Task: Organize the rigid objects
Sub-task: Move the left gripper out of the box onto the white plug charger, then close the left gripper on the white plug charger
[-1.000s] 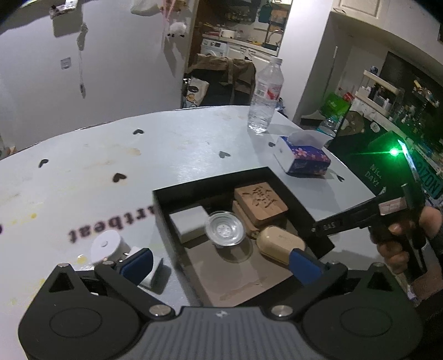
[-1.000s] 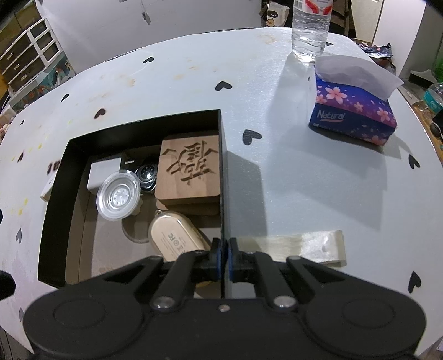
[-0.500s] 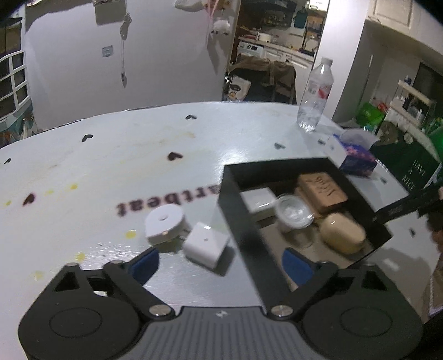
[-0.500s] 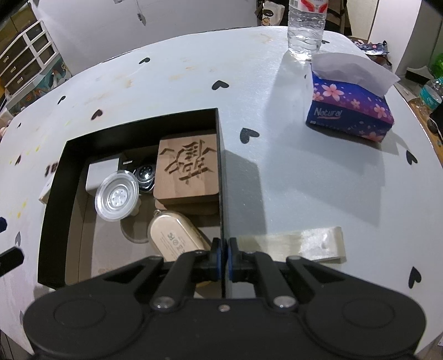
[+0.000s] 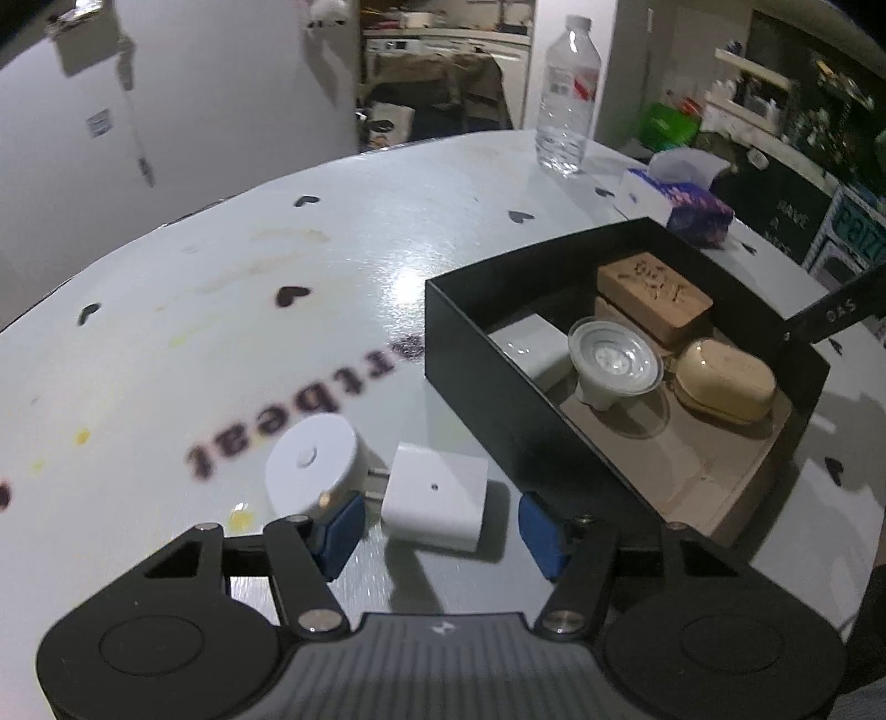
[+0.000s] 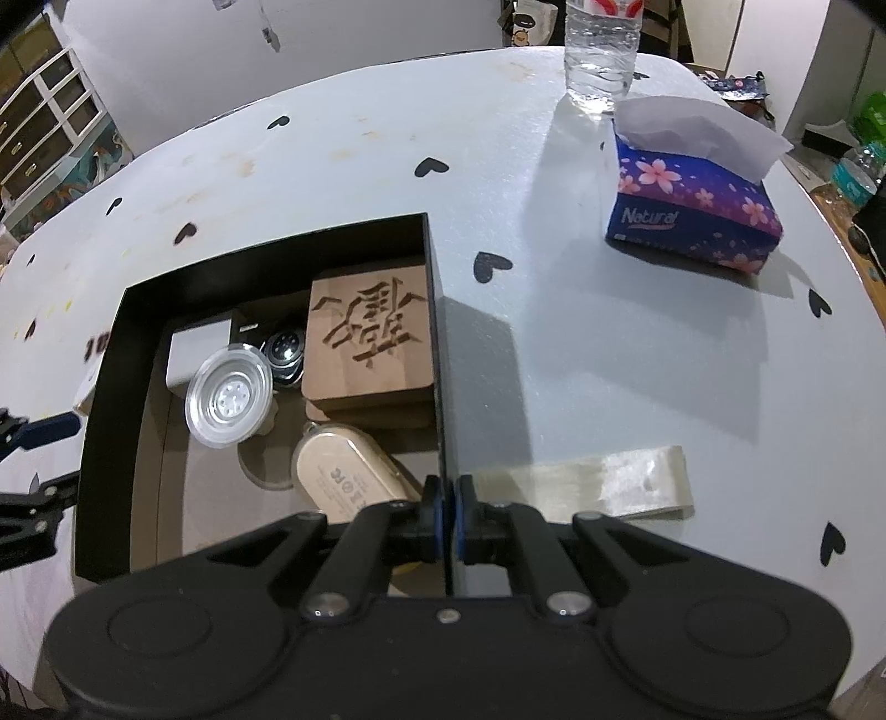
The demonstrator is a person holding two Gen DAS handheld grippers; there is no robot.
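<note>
A black box (image 5: 487,354) (image 6: 105,387) on the white table holds a carved wooden block (image 5: 653,291) (image 6: 368,338), a clear round cup (image 5: 612,360) (image 6: 230,396), a beige oval case (image 5: 725,379) (image 6: 349,473) and a white cube (image 6: 196,351). My right gripper (image 6: 446,512) is shut on the box's right wall (image 6: 437,360). My left gripper (image 5: 440,531) is open and low over the table, its pads either side of a white plug adapter (image 5: 434,501). A white round disc (image 5: 313,465) lies just left of the adapter.
A water bottle (image 5: 567,113) (image 6: 601,50) and a blue tissue box (image 6: 692,205) (image 5: 678,202) stand at the far right of the table. A strip of clear tape (image 6: 603,482) lies right of the box. The table edge is close on the right.
My left gripper has swung left from over the box and moved down to the white adapter, which now sits between its open pads. The right gripper has kept its grip on the box wall.
</note>
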